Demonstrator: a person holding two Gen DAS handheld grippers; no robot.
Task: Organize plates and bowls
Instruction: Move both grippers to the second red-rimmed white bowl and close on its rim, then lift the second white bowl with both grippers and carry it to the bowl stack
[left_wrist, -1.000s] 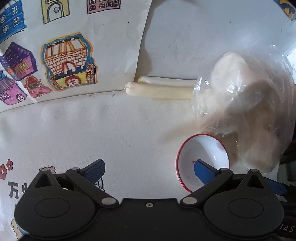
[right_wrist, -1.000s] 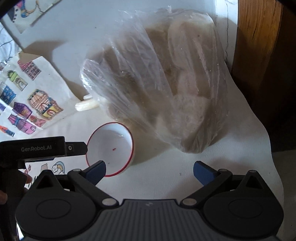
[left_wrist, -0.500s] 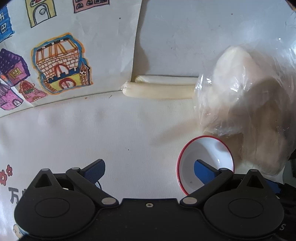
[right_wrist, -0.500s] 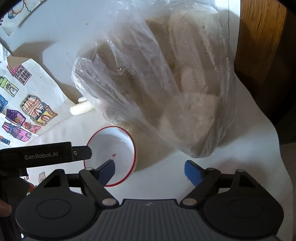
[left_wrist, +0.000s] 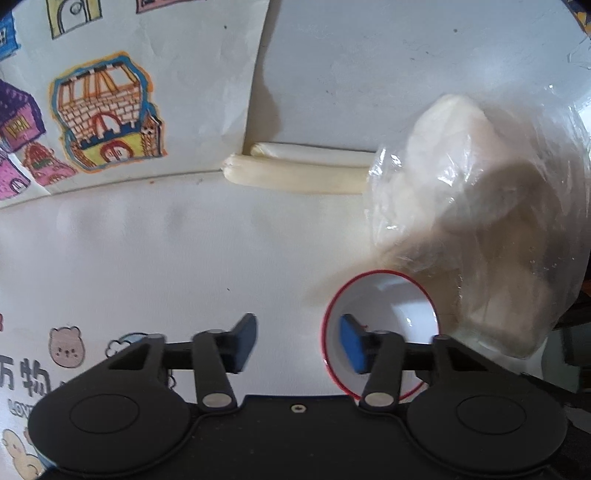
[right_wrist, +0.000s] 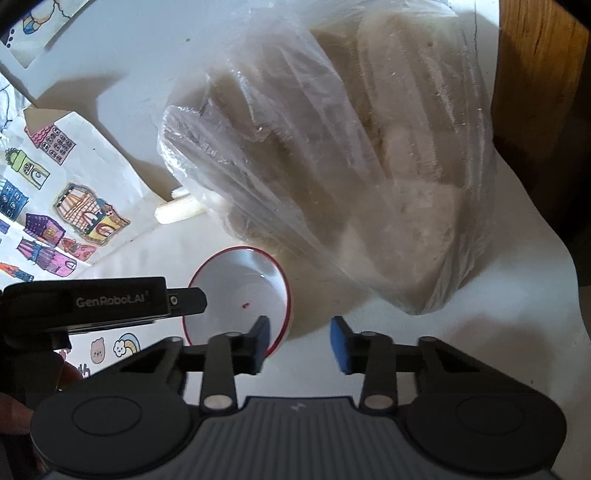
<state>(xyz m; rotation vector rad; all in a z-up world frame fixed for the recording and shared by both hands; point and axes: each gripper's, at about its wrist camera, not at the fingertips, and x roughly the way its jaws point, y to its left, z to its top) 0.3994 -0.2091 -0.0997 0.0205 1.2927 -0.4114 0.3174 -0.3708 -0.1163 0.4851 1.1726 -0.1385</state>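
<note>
A small white bowl (left_wrist: 391, 306) with a red rim stands on the white tablecloth, close against a plastic bag. My left gripper (left_wrist: 299, 345) straddles the bowl's left rim. Its right pad (left_wrist: 352, 347) is inside the bowl and its left pad (left_wrist: 245, 343) is outside. Its jaws are closing, with a gap still showing between pads and rim. In the right wrist view the bowl (right_wrist: 240, 291) sits at lower left. My right gripper (right_wrist: 299, 345) straddles its right rim with the left pad (right_wrist: 260, 341) inside. Those jaws are closing too and do not press on the rim.
A clear plastic bag of pale buns (right_wrist: 351, 166) leans just behind and right of the bowl. Two pale rolled sticks (left_wrist: 295, 177) lie by a sheet of coloured house drawings (left_wrist: 103, 110). Dark wooden furniture (right_wrist: 535, 74) borders the cloth's right edge. The left gripper's black housing (right_wrist: 110, 301) overhangs the bowl.
Both grippers' jaws have narrowed from wide open, each now around one side of the bowl's rim. The right gripper has come down closer to the bowl. The bowl stays in place.
</note>
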